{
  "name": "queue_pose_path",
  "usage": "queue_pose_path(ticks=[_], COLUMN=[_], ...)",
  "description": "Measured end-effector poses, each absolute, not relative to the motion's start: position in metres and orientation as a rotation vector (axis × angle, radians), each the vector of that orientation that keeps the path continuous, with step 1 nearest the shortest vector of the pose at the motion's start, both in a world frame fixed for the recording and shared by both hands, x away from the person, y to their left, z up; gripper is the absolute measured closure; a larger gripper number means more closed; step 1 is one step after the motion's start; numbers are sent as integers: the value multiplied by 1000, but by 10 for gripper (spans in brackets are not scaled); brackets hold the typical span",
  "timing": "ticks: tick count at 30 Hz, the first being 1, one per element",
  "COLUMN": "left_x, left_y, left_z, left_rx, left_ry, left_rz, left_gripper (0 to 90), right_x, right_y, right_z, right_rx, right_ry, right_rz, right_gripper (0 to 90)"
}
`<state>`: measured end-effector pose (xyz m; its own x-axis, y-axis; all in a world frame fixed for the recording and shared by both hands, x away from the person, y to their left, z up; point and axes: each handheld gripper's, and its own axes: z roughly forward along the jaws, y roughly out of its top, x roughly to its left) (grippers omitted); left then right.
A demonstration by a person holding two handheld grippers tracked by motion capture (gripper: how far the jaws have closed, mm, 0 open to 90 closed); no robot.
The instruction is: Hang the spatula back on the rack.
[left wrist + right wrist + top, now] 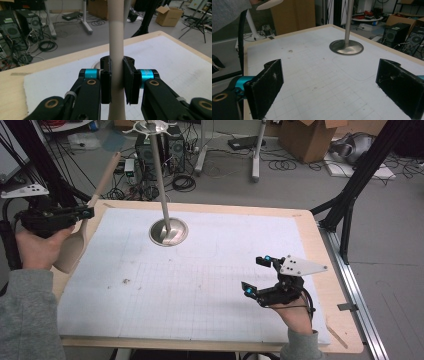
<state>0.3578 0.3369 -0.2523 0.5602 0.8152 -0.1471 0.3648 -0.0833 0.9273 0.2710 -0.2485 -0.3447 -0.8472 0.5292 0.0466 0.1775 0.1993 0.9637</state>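
My left gripper (86,213) is shut on the neck of a pale wooden spatula (75,247) and holds it off the table's left edge, the handle slanting up and away. In the left gripper view the handle (116,32) rises upright between the pressing pads (106,80). A metal stand, with a round base (169,231) and a tall pole (159,175), sits on the far middle of the mat. My right gripper (255,275) hovers open and holds nothing over the mat's near right. Its view shows wide-apart jaws (332,87) facing the stand's base (346,47).
A white gridded mat (200,285) covers the wooden table (310,227). Black frame posts (350,195) stand at the right edge. Computers (165,150), cables and a cardboard box (310,137) lie on the floor beyond the table.
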Motion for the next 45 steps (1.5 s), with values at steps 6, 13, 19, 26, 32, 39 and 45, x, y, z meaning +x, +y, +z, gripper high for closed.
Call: queue_pose_path(ticks=[6,13,19,26,32,39,45], left_x=[356,358,358,357,359,362,368], left_y=[334,334,330,325,320,317,316], left_z=[-242,-231,-221,-208,-206,-210,-213], left_rx=[1692,1651,1647,1647,1650,1639,1648], left_ry=[980,976,964,940,936,926,944], left_rz=[533,513,525,539,534,538,549], left_gripper=[779,780,780,779,779,780,779], right_x=[271,271,271,271,271,271,271], right_y=[-248,-248,-248,-249,-249,-250,-252], right_z=[-346,-346,-346,-345,-345,-346,-346], right_rx=[674,666,668,667,669,669,666], right_ry=[2202,2208,2208,2202,2204,2195,2190], right_rz=[1685,1690,1692,1700,1699,1699,1698], right_gripper=[67,66,67,67,67,67,67])
